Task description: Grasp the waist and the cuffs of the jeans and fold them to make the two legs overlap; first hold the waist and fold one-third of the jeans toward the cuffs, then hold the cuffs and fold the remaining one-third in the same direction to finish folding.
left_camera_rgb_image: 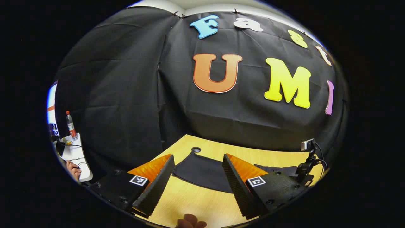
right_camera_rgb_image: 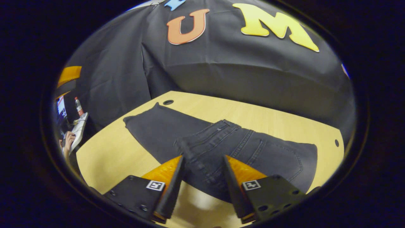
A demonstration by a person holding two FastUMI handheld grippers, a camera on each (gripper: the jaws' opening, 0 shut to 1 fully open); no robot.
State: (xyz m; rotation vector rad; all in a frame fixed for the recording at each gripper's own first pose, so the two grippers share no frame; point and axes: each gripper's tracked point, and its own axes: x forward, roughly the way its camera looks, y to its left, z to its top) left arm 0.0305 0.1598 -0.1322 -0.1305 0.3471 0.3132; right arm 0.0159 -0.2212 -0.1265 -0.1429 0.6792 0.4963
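right gripper (right_camera_rgb_image: 202, 172) open astride jeans (right_camera_rgb_image: 221, 148) waist; left gripper (left_camera_rgb_image: 197, 177) open above cuffs. pinch all layers before folding.

Both grippers: black screw-studded blocks (left_camera_rgb_image: 121, 188) with square coded tags (right_camera_rgb_image: 251, 184) (one apiece), ribbed fingers (left_camera_rgb_image: 235, 183).

From my right gripper view, the jeans (right_camera_rgb_image: 221, 148) lie flat on the table (right_camera_rgb_image: 101, 158), waist end folded over the legs and reaching between my fingers (right_camera_rgb_image: 172, 183). The cuffs lie ahead and left. In my left gripper view, a camera stand (left_camera_rgb_image: 308, 161) sits right of the fingers, a bottle (left_camera_rgb_image: 71, 125) far left.
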